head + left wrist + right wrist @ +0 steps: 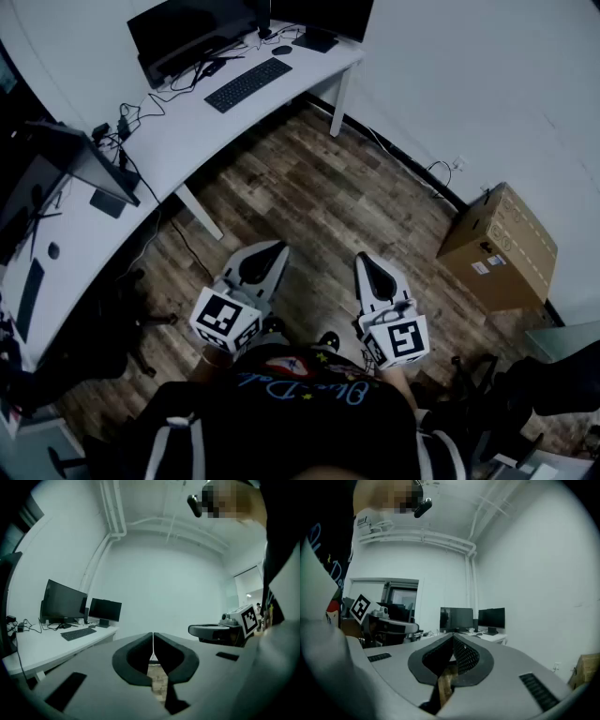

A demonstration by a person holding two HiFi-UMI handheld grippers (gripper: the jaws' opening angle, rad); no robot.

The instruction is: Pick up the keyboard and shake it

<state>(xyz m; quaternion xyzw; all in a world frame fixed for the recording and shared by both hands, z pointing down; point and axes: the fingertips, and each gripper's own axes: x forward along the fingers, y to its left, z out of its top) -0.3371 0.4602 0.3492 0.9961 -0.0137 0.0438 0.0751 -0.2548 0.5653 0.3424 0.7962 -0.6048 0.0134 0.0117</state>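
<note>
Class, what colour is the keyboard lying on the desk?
Black, on a white desk; the keyboard shows best in the head view.

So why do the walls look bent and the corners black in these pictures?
Head view: wide lens, so the desk edge bows and the lower part goes dim. Left gripper view: fisheye rounding, black corners, the wall pipes curve. Right gripper view: the same black rim; the mosaic patch at top was added afterwards.
</note>
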